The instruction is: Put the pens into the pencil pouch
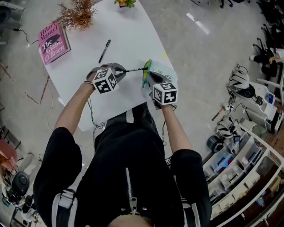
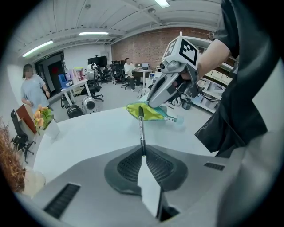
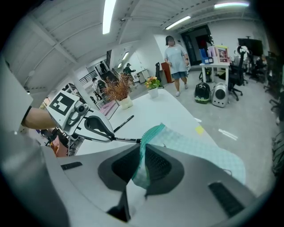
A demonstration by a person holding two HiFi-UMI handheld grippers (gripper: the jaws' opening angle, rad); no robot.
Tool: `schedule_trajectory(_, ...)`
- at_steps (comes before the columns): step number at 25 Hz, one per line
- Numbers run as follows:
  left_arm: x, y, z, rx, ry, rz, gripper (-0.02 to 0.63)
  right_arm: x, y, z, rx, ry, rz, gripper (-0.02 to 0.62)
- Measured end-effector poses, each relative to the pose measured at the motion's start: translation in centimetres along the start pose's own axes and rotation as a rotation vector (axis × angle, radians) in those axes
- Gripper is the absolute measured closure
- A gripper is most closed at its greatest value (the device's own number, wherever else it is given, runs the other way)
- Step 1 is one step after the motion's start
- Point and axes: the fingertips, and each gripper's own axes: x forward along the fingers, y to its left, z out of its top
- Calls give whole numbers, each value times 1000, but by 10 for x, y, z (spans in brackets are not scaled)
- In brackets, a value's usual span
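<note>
White table [image 1: 133, 40] under the fingers of the left gripper [image 1: 125, 70], pink book [image 1: 54, 43] and dried brown plant [image 1: 77, 14] well beyond them to the left, potted flowers [image 1: 124, 3] far ahead, cluttered shelves [image 1: 239, 164] well right of the fingers of the right gripper [image 1: 147, 76]

Two pens: held pen [image 1: 134, 69], loose pen [image 1: 104, 50] — one pouch [image 1: 160, 71]; one book [image 1: 54, 42]; one dried plant [image 1: 77, 13].

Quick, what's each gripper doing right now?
Left gripper: closed, holding the pen.
Right gripper: closed, pinching the edge of the pencil pouch.
</note>
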Motion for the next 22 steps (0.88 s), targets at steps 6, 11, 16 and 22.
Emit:
schedule_trajectory(6, 10, -9, 7, 49, 24, -31, 561, -4, 1, -2, -21, 6, 22, 549)
schedule_trajectory(11, 18, -13, 21, 83, 22, -46, 561, -4, 5, -3, -34, 13, 46, 551)
schedule_trajectory(16, 26, -14, 32, 90, 8, -54, 561, -1, 10, -2, -41, 11, 65, 551)
schedule_trajectory(22, 31, -16, 44, 50, -28, -63, 561, -5, 17, 3, -51, -4, 87, 551)
